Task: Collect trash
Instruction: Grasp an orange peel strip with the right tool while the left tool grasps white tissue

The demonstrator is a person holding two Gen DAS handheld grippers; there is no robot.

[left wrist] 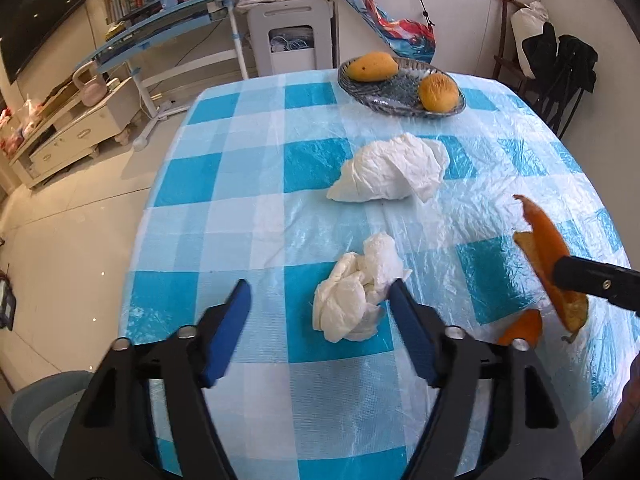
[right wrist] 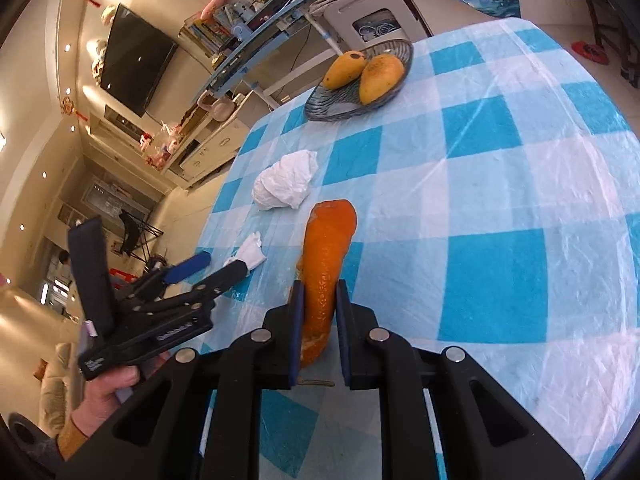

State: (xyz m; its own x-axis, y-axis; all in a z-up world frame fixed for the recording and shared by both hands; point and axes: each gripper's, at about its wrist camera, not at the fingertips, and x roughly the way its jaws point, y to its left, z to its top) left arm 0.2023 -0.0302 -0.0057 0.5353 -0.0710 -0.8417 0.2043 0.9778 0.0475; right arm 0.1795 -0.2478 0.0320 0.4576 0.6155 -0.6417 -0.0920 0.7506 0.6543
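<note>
A crumpled white tissue (left wrist: pixel 352 296) lies on the blue-checked tablecloth (left wrist: pixel 248 184) between the fingers of my left gripper (left wrist: pixel 318 292). Its right finger touches the tissue while its left finger stands well clear, so the gripper is open. A larger crumpled tissue (left wrist: pixel 392 172) lies farther back. My right gripper (right wrist: pixel 320 292) is shut on a long orange fruit peel (right wrist: pixel 330 232), lifted off the cloth; the left wrist view shows that peel (left wrist: pixel 544 236) at the right. A smaller peel piece (left wrist: pixel 522 328) lies on the cloth below it.
A glass plate (left wrist: pixel 384 96) with two mangoes stands at the table's far edge. A pale blue-grey rounded object (left wrist: pixel 48 400) sits below the table's near-left edge. A chair hung with dark clothes (left wrist: pixel 560 64) stands at the far right. Floor lies left of the table.
</note>
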